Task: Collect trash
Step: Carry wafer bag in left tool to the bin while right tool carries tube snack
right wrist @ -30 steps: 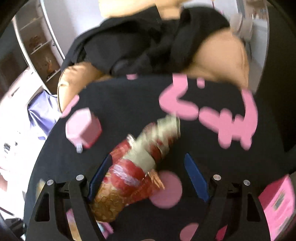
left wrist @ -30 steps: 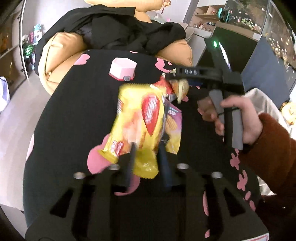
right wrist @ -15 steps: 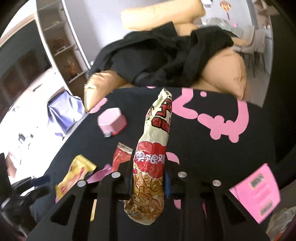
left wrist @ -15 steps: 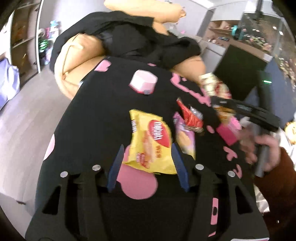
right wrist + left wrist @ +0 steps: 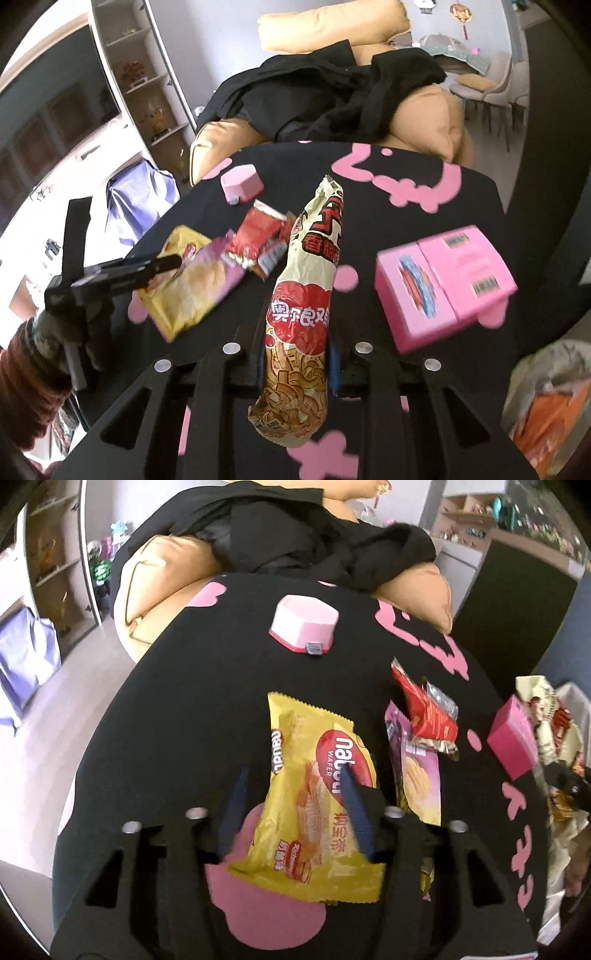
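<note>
My left gripper (image 5: 295,812) is open, its blue fingers on either side of a yellow wafer wrapper (image 5: 314,812) lying on the black table. A purple snack wrapper (image 5: 417,771) and a red wrapper (image 5: 424,709) lie just right of it. My right gripper (image 5: 295,354) is shut on a long cream and red noodle-snack wrapper (image 5: 303,302), held above the table near its right side. The right wrist view also shows the yellow wrapper (image 5: 173,295), the red wrapper (image 5: 258,236) and my left gripper (image 5: 162,266) over them.
A pink hexagonal box (image 5: 304,627) sits at the far side of the table. A pink carton (image 5: 443,284) lies at the right edge. A bag with trash (image 5: 546,406) hangs low on the right. A tan sofa with black clothes (image 5: 295,535) stands behind.
My left gripper let go of the yellow wrapper, which now lies on the table between the open fingers. My right gripper closed on the noodle-snack wrapper, lifted it and carried it right.
</note>
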`<state>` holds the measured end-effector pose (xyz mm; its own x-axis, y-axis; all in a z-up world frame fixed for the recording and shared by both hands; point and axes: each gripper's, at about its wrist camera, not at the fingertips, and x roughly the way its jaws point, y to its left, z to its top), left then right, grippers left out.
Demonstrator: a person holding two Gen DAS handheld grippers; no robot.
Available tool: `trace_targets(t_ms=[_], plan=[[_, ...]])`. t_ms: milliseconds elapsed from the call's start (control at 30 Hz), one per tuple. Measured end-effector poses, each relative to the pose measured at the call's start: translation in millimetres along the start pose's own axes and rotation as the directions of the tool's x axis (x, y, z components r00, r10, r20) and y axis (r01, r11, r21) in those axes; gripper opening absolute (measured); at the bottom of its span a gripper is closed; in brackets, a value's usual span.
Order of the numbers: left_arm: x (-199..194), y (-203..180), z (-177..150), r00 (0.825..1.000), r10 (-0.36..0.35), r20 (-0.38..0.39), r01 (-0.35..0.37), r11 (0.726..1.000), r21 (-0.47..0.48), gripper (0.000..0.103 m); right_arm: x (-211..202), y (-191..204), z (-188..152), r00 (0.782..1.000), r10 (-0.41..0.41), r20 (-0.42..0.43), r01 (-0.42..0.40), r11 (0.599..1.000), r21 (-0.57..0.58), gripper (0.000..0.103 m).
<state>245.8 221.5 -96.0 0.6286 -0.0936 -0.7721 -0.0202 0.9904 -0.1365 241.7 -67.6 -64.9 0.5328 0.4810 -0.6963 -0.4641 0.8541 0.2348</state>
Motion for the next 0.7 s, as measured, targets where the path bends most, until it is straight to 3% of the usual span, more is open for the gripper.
trace_targets(t_ms=[133, 400, 700], plan=[[-13.7, -8.3, -5.2, 1.0, 0.027, -0.003, -0.027, 1.0, 0.007, 0.014, -16.8, 4.8, -7.9, 1.0, 0.004, 0.015, -0.004, 1.0, -0.017, 0.024], [-93.9, -26.6, 12.7, 0.99, 0.017, 0.141, -0.009, 0.998, -0.056, 0.012, -58.6, 10.3, -6.2, 0.994, 0.029, 0.101, -0.022, 0.997, -0.075, 0.024], [-144.4, -86.3, 37.8, 0.96, -0.125, 0.25, 0.137, 0.99, -0.034, 0.012, -105.7, -9.2, -3.5, 0.984, -0.01, 0.176, 0.023, 0.997, -0.075, 0.024]])
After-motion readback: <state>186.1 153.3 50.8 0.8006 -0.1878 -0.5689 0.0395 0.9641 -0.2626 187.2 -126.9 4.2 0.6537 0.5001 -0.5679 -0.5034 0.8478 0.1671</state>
